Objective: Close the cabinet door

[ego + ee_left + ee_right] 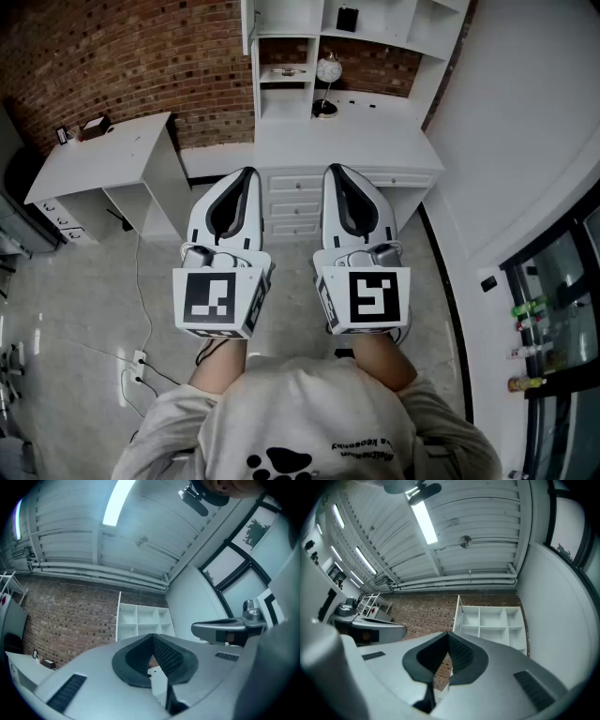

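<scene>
Jaws of left gripper [247, 175] and right gripper [336, 172] are pressed together, empty. Cabinet door [249, 23], ajar at twelve o'clock above the desk [337, 141], is judged light and rigid, best pushed at its free edge.

Head camera sits high on the person, staring steeply down over the left gripper [246, 172] and right gripper [335, 170], both close under the lens, with the desk [337, 141] and floor [84, 300] farther off beyond them. The left gripper view rides low on its own gripper, tipped upward, taking in the ceiling [70, 527], brick wall [70, 620] and shelf unit [140, 620] at a distance; the other gripper pokes in at its right edge. The right gripper view mirrors that, tilted up too, its neighbour at the left edge. All three views share the brick wall and shelf unit.
</scene>
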